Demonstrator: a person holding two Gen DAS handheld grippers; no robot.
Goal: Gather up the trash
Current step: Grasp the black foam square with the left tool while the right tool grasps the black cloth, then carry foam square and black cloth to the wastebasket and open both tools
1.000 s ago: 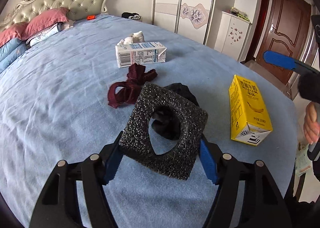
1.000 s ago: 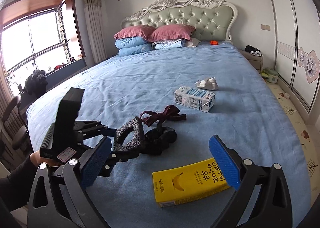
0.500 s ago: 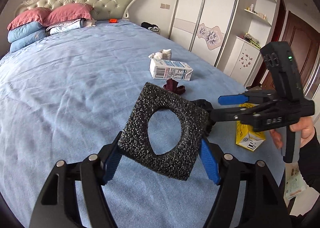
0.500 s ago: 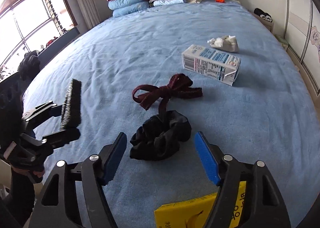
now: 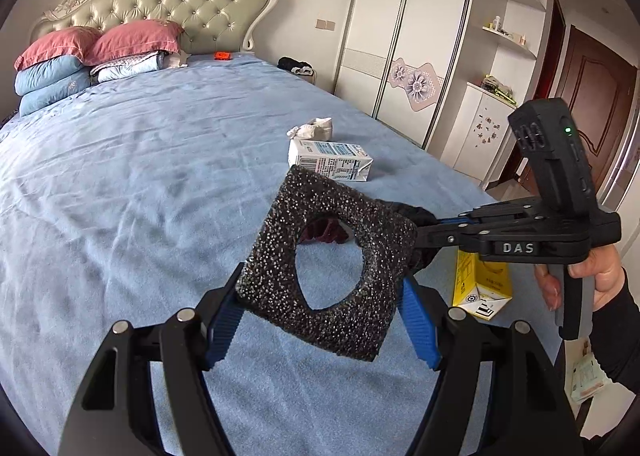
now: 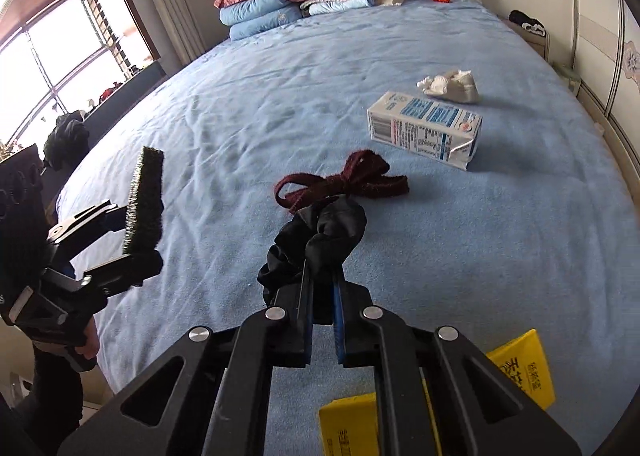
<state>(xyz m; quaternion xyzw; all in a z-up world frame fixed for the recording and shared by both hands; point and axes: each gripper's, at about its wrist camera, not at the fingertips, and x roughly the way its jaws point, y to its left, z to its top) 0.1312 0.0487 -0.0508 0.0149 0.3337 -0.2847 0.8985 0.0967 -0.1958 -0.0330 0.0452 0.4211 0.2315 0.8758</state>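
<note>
1. Left gripper (image 5: 320, 312) clamped on black foam square (image 5: 332, 272), held clear above the bed (image 5: 120, 196).
2. Right gripper (image 6: 322, 276), just closed, pinching black cloth wad (image 6: 320, 240) for lifting.
3. Still lying on the blue sheet: maroon ribbon (image 6: 344, 182), white carton (image 6: 424, 130), yellow carton (image 5: 482, 284).
4. Bedroom; wardrobe (image 5: 404, 36) alongside.

Pink and blue pillows (image 5: 80, 64) lie stacked against a tufted headboard (image 5: 168, 4); a floral wardrobe (image 5: 404, 36) stands beside the bed (image 5: 120, 184).

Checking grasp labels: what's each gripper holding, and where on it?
Left gripper clamps the black foam square by its two opposite side edges. Right gripper, jaws just closed, pinches the black cloth at its bunched near end.
</note>
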